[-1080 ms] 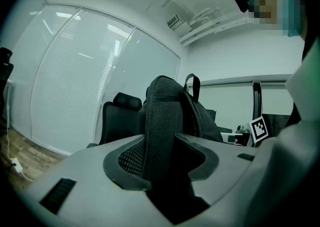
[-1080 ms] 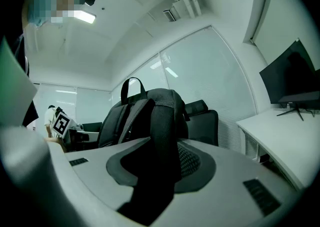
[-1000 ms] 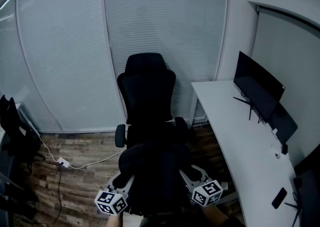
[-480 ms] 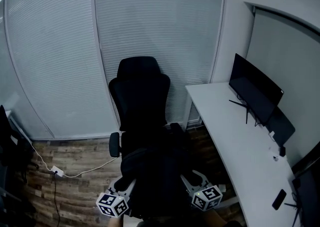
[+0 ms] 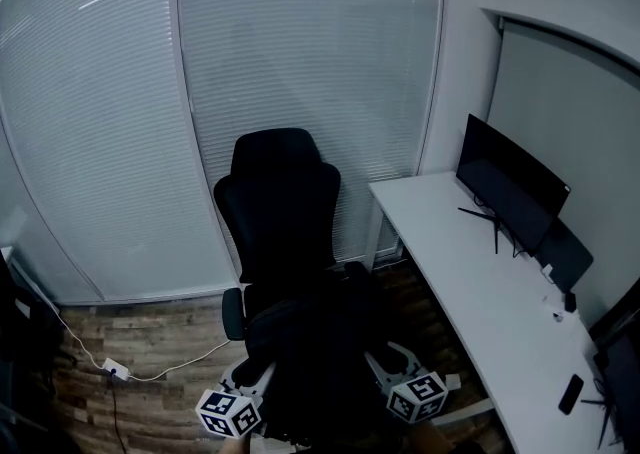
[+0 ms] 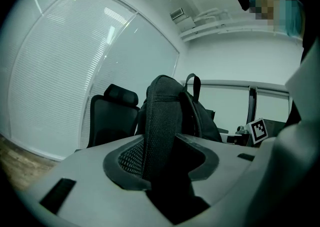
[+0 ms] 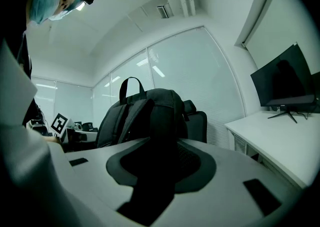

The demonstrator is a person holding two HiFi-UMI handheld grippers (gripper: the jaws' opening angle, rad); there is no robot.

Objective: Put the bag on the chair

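Note:
A black backpack (image 5: 318, 352) hangs low in the head view, held up between my two grippers. The left gripper (image 5: 258, 374) is shut on its mesh shoulder strap (image 6: 161, 131), and the right gripper (image 5: 380, 367) is shut on the other strap (image 7: 162, 136). The bag's body (image 6: 202, 118) and top handle (image 7: 131, 88) rise beyond the jaws in both gripper views. The black office chair (image 5: 280, 207) stands just behind the bag, facing me. Its backrest and headrest show, but the bag hides most of the seat.
A white desk (image 5: 470, 277) runs along the right with a dark monitor (image 5: 510, 187) and a phone (image 5: 572, 392) on it. A white power strip with a cable (image 5: 115, 370) lies on the wood floor at left. Blinds on a glass wall (image 5: 300, 62) stand behind the chair.
The head view has swung slightly right and up, so the chair sits lower and further left in the frame. The bag stays held between both grippers, a little closer to the chair.

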